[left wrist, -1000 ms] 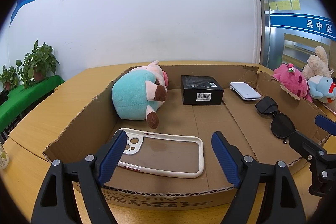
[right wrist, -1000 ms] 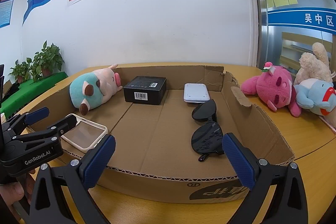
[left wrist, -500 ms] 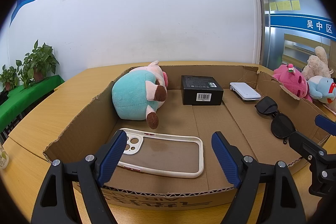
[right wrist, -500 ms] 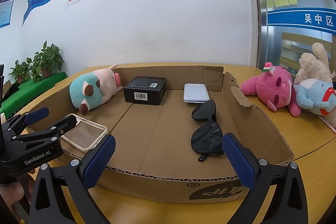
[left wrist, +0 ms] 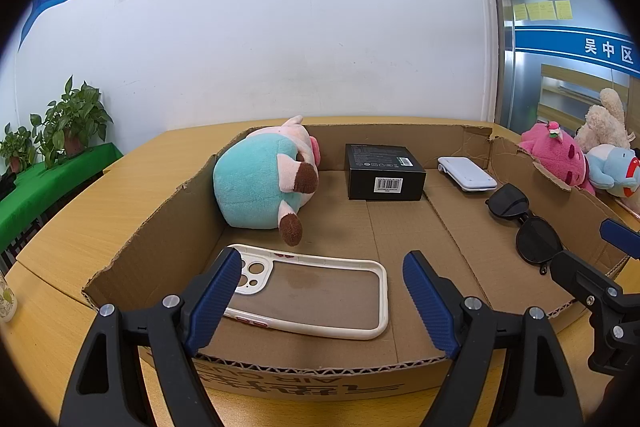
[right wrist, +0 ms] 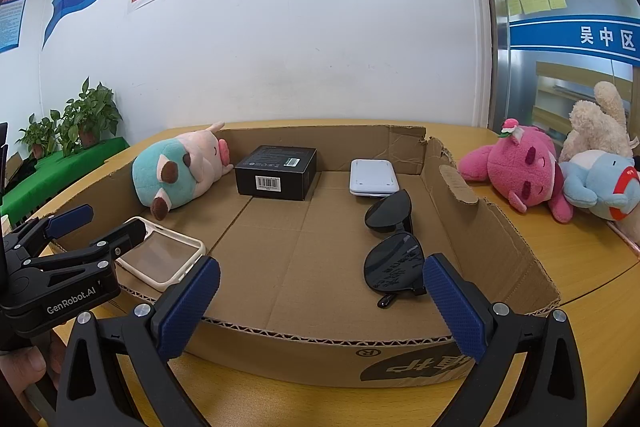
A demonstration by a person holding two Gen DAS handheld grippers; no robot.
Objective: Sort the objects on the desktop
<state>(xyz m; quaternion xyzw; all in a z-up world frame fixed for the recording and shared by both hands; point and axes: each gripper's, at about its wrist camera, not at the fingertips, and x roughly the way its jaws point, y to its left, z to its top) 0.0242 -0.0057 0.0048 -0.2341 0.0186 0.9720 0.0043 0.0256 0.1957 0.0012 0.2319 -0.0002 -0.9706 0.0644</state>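
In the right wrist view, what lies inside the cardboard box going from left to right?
Phone case → teal and pink plush cow → black box with a barcode → white flat device and, nearer the camera, black sunglasses.

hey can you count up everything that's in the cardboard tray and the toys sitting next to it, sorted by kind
Plush toys: 4 (cow plush in the cardboard tray; pink plush, blue plush, cream plush beside it)
Phone case: 1
Black box: 1
White flat device: 1
Sunglasses: 1
Total: 8
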